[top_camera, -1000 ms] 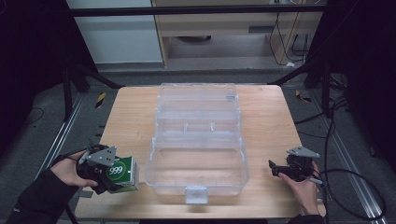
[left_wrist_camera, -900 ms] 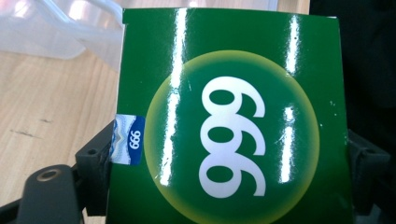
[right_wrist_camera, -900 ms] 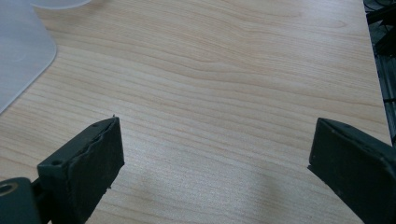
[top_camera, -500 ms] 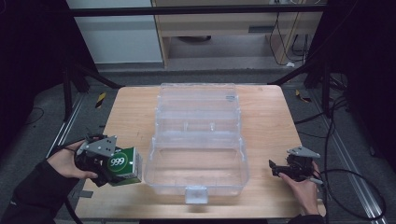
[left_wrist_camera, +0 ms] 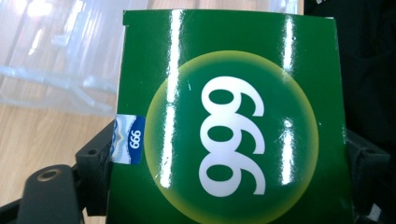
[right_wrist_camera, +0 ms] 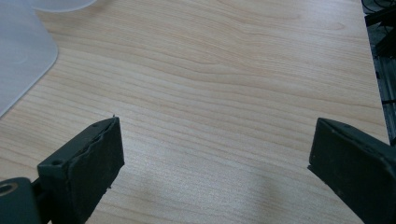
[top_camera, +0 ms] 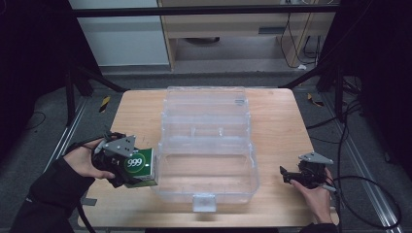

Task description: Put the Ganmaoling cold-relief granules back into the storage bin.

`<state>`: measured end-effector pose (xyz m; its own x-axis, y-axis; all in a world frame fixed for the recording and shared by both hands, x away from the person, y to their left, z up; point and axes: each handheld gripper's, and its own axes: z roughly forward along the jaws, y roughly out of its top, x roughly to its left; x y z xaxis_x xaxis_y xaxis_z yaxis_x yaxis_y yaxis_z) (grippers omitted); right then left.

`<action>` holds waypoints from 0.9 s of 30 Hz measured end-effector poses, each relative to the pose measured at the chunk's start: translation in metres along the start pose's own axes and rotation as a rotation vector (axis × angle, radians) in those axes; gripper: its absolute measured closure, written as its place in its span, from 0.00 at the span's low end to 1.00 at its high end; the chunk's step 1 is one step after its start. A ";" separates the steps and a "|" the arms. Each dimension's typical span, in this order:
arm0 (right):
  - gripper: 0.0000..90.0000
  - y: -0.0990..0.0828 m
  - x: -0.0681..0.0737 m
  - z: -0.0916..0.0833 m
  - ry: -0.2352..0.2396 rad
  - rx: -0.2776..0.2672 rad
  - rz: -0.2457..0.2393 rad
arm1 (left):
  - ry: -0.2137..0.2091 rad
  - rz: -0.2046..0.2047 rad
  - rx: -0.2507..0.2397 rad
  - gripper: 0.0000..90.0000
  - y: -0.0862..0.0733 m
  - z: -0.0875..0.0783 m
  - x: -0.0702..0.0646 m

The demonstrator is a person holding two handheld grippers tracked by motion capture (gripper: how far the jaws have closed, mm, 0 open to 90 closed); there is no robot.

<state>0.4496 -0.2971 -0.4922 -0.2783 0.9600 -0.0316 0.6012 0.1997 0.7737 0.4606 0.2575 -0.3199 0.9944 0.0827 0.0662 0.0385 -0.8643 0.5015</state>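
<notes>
A green carton (top_camera: 139, 168) marked "999" in a yellow-ringed circle is held by my left gripper (top_camera: 116, 162) at the table's front left, right beside the left wall of a clear plastic organiser box (top_camera: 206, 145). In the left gripper view the green carton (left_wrist_camera: 229, 121) stands between both black jaws, with the clear plastic organiser box (left_wrist_camera: 60, 56) behind it. The box lies open in the middle of the table, lid tilted back. My right gripper (top_camera: 291, 175) rests low at the front right with its jaws wide apart over bare wood (right_wrist_camera: 219, 93), a box corner (right_wrist_camera: 18, 51) at its left.
The wooden table (top_camera: 282, 121) has bare strips left and right of the box. Black frame legs and cables (top_camera: 350, 126) run along the floor on the right side. A cabinet (top_camera: 228, 29) stands behind the table.
My left gripper has lifted the green carton and carried it a little up and right, closer to the box's left wall. The right gripper has stayed still.
</notes>
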 end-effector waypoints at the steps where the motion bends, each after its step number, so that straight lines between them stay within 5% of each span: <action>1: 0.04 0.000 0.000 0.000 0.000 0.000 0.000 | -0.003 0.003 -0.002 0.16 0.002 0.001 0.001; 27: 0.04 -0.001 0.000 0.000 0.005 -0.004 0.000 | -0.061 0.090 0.007 0.16 0.044 0.048 0.018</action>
<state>0.4493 -0.2974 -0.4926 -0.2818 0.9590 -0.0287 0.5982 0.1990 0.7763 0.4852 0.1977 -0.3378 0.9980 -0.0260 0.0579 -0.0511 -0.8701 0.4902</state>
